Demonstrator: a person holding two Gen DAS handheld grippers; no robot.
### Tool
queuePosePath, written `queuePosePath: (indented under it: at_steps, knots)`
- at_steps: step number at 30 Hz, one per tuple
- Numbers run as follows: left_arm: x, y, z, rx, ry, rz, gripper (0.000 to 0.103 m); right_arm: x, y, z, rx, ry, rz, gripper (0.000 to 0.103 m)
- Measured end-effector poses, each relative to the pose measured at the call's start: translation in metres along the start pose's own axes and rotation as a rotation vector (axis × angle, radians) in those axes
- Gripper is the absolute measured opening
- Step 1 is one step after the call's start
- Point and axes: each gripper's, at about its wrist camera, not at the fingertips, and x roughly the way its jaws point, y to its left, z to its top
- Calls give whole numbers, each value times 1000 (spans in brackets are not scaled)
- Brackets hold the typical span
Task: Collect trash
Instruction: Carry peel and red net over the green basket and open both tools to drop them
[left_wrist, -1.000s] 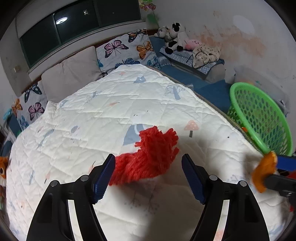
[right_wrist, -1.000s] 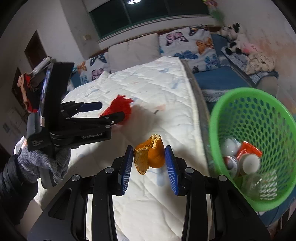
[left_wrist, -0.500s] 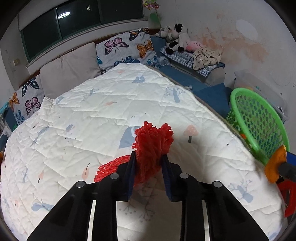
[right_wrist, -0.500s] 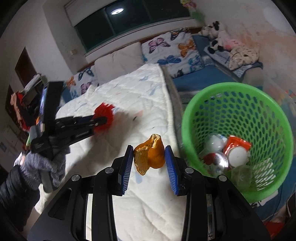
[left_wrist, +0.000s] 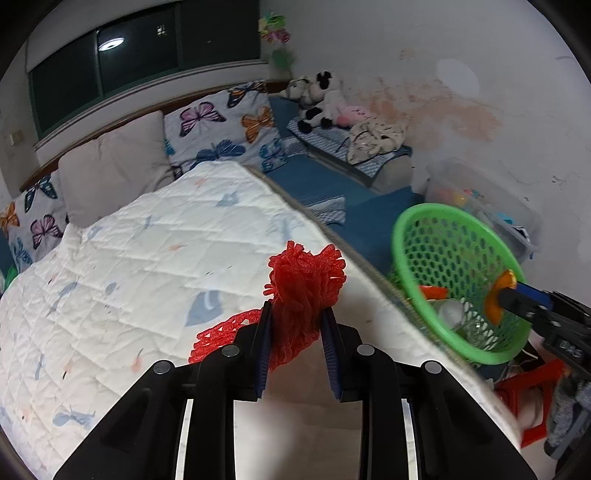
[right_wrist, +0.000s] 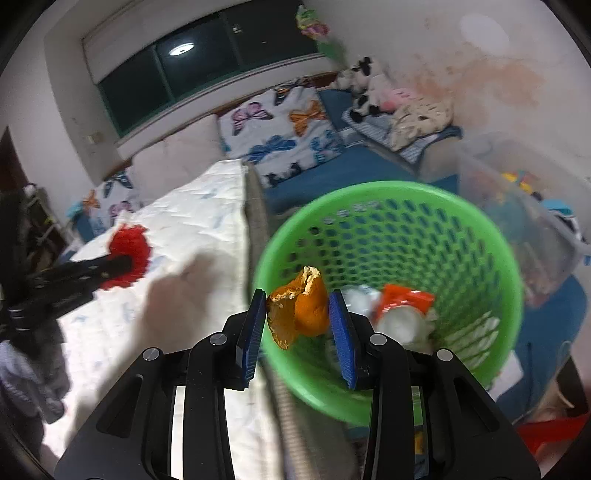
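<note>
My left gripper (left_wrist: 295, 325) is shut on a red foam net (left_wrist: 303, 284) and holds it above the white quilted bed (left_wrist: 147, 258); it also shows in the right wrist view (right_wrist: 129, 254). My right gripper (right_wrist: 297, 314) is shut on an orange peel (right_wrist: 301, 314) and holds it over the near rim of the green mesh basket (right_wrist: 443, 229). The basket (left_wrist: 424, 232) stands on the floor beside the bed, with the peel (left_wrist: 496, 299) at its rim. Inside lie a red wrapper (right_wrist: 406, 299) and white cups (right_wrist: 399, 325).
Butterfly pillows (left_wrist: 225, 133) and a grey pillow (left_wrist: 110, 170) lie at the bed head. Plush toys (left_wrist: 317, 99) sit on a blue mattress (left_wrist: 332, 177). A clear storage box (left_wrist: 480, 199) stands behind the basket. A red stool (left_wrist: 532, 384) is near the basket.
My left gripper shut on the red net and lifted it, moving toward the basket. My right gripper carried the orange peel rightward from over the bed to over the basket.
</note>
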Motion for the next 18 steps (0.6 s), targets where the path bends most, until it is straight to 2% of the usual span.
queuePosePath:
  at_steps: [13,15,18]
  knots:
    - [-2,-55,18,40,-14,-102,25,12,-44,-4,70,33,-69,38]
    - [0,-64,21,45,-12,-117,25,10,-49,-3,74,30,-69,46]
    - [3,-80,26,60,-12,-141,25,5,-53,-2,67,18,-73,47]
